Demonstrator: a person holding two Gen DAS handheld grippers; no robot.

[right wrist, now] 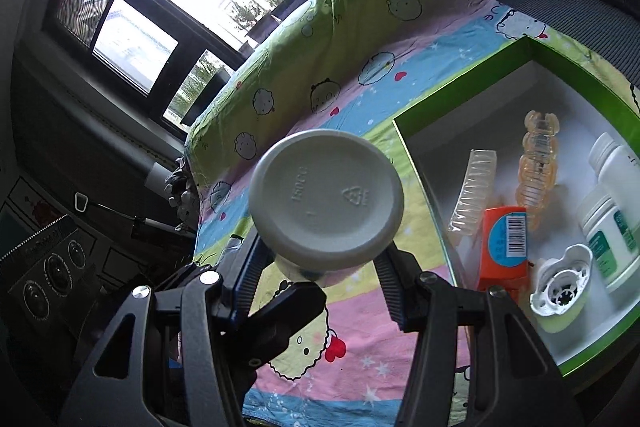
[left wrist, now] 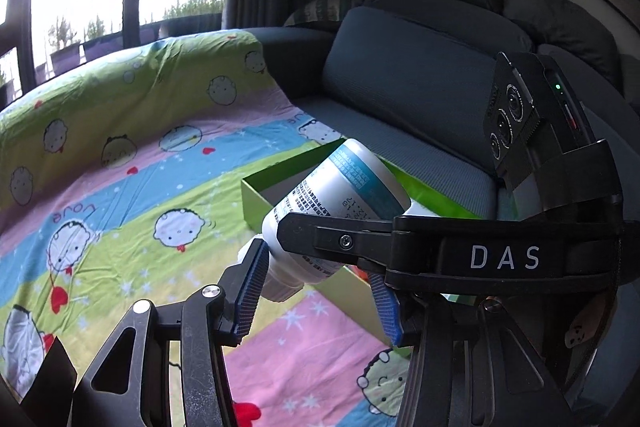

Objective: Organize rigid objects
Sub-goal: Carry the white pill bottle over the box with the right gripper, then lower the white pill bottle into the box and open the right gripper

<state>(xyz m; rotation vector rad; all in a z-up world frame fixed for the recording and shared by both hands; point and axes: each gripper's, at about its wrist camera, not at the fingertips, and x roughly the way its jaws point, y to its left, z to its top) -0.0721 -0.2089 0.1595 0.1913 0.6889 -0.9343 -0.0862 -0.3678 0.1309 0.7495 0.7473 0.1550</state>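
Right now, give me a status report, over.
Both grippers, left and right, shut on one white bottle. Bottle held above cartoon blanket. Green box beside it, path clear.

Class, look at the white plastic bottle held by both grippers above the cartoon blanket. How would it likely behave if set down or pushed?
The white bottle looks rigid, keeping its shape between the pads. Its round body would probably roll if laid sideways. The smooth plastic may slip.

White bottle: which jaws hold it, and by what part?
Both grippers hold the white bottle. The left gripper clamps its cap end; the right gripper clamps the body, base toward its camera, above the blanket beside the green box.
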